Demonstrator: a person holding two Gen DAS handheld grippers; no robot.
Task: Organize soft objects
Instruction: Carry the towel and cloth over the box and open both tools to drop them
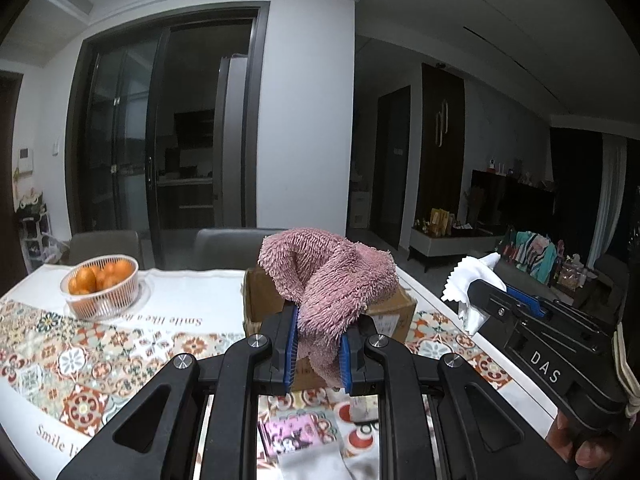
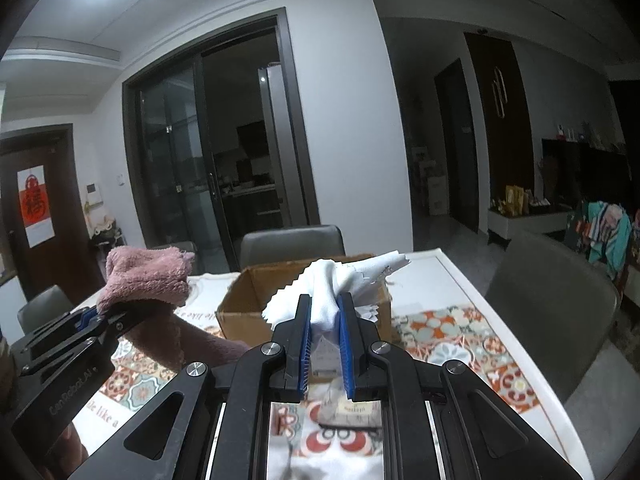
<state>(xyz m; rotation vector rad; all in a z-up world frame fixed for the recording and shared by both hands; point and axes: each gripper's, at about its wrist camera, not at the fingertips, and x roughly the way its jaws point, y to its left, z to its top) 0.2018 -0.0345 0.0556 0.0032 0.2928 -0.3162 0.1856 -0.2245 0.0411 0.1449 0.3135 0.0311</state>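
1. The left gripper [image 1: 318, 344] was pinching a pink towel [image 1: 332, 276], its blue pads pressed on the fabric; the towel hung clear of the table [image 1: 192, 300], bunched above the jaws with a tail drooping below them
2. The right gripper [image 2: 325, 320] was pinching a white cloth [image 2: 324, 280] with zigzag edges, the cloth also lifted off the table and flopping forward over the fingertips
3. A cardboard box [image 2: 240, 300] sat open on the patterned table just ahead of both grippers; the towel and the cloth were held in front of it, not yet over its opening
4. The step in hand appeared to be carrying both soft things toward the box
5. The next move would call for bringing each gripper over the box opening, low enough that the drooping ends fall inside, then spreading the jaws; the towel's long tail could catch on the near wall
6. A basket of oranges [image 1: 100, 286] stood well apart to the left, out of the way
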